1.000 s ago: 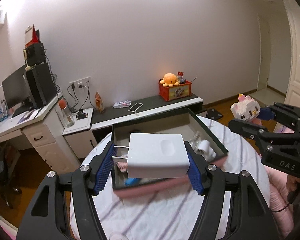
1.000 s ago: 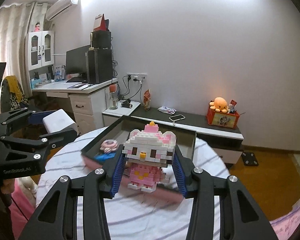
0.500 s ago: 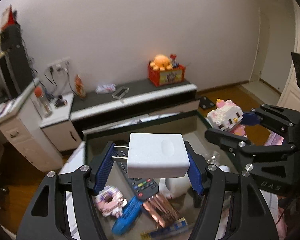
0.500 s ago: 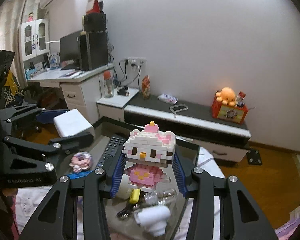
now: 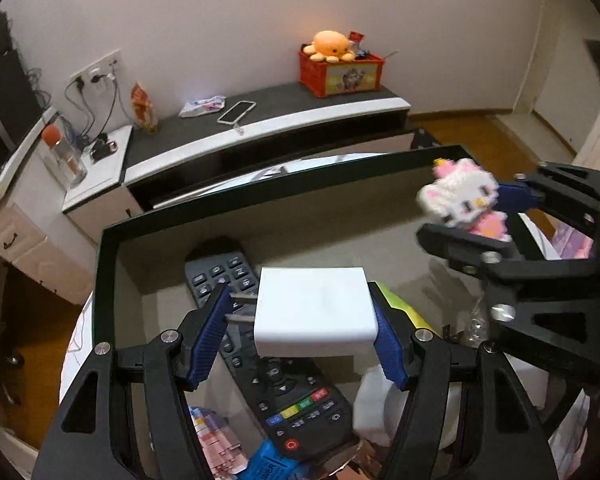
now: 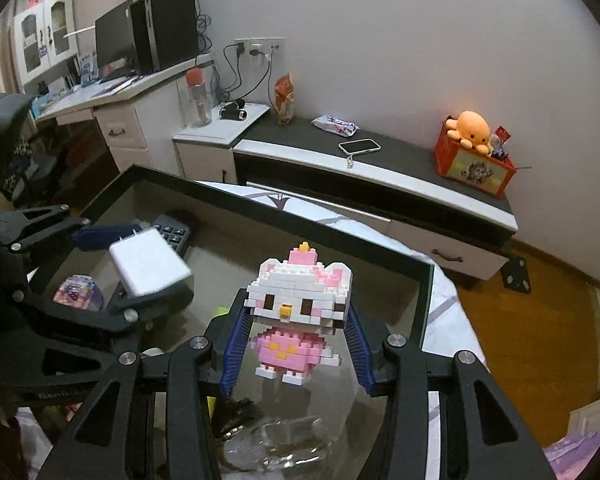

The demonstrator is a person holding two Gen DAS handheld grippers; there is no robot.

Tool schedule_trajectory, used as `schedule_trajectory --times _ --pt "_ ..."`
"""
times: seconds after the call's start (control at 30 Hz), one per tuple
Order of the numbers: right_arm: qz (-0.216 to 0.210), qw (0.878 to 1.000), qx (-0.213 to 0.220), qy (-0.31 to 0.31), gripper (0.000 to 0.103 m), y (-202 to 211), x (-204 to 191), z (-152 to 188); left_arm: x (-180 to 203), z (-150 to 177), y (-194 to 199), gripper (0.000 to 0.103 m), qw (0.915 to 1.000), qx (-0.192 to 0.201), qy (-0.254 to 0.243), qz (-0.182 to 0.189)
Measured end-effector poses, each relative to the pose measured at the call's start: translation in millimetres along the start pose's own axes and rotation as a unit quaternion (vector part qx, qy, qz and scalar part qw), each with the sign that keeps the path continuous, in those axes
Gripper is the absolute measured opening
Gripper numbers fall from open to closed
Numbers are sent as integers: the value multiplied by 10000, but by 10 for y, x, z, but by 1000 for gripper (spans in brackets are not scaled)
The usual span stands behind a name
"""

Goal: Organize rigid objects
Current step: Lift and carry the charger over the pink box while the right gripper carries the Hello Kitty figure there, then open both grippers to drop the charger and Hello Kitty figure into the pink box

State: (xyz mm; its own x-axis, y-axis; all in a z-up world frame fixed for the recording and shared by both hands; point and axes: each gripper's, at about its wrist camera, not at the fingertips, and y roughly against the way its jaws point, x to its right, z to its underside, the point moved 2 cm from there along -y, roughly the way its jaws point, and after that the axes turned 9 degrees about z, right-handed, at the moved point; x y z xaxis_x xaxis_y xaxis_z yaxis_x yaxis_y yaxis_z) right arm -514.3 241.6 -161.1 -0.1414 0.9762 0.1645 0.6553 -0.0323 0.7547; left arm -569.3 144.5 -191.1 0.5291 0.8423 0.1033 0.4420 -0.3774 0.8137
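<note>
Grippers hang over the box [image 5: 107, 264]: left gripper [image 5: 300, 330] pinches a white charger [image 5: 315, 312], right gripper [image 6: 296, 344] clamps a seemingly brick-built cat figure [image 6: 298, 312].

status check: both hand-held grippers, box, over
Left hand-held gripper shut on charger, right shut on block cat. Both over box. Remote lies under charger.

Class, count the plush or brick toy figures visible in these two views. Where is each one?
2. The brick cat figure is clamped in the right gripper over the box; the orange octopus plush sits on the red crate. Others may be hidden.
</note>
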Motion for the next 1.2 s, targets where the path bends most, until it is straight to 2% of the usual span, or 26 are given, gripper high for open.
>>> schedule_trajectory --times 0.13,0.5,0.57,0.63,0.73,0.8,0.93,1.07,1.2 --pt "80 9995 -291 74 46 -99 -4 -2 28 -4 -9 67 10000 -73 27 -18" --pt "-11 9988 -483 81 46 -179 25 -24 -21 -18 -46 69 9996 -234 142 -37" --pt "-23 9986 -530 79 46 -198 27 -30 -39 -13 -71 72 9992 -316 206 -97" --pt "20 9980 -617 113 46 -226 20 -33 -82 -9 -89 82 9987 -369 328 -143" --pt "28 9979 -641 79 47 -236 21 -29 -133 5 -93 84 9980 -400 485 -83" --pt "38 9980 -625 35 50 -226 29 -27 -154 4 -82 86 9980 -370 514 -85" --pt "217 9981 -574 -73 66 -204 60 -27 -187 17 -10 91 9981 -238 571 -79" --pt "244 9984 -432 -272 81 -145 120 -37 -206 24 164 100 9980 93 575 -249" --pt "104 9985 -242 -475 83 -33 135 -27 -165 74 356 103 9981 309 493 -213"
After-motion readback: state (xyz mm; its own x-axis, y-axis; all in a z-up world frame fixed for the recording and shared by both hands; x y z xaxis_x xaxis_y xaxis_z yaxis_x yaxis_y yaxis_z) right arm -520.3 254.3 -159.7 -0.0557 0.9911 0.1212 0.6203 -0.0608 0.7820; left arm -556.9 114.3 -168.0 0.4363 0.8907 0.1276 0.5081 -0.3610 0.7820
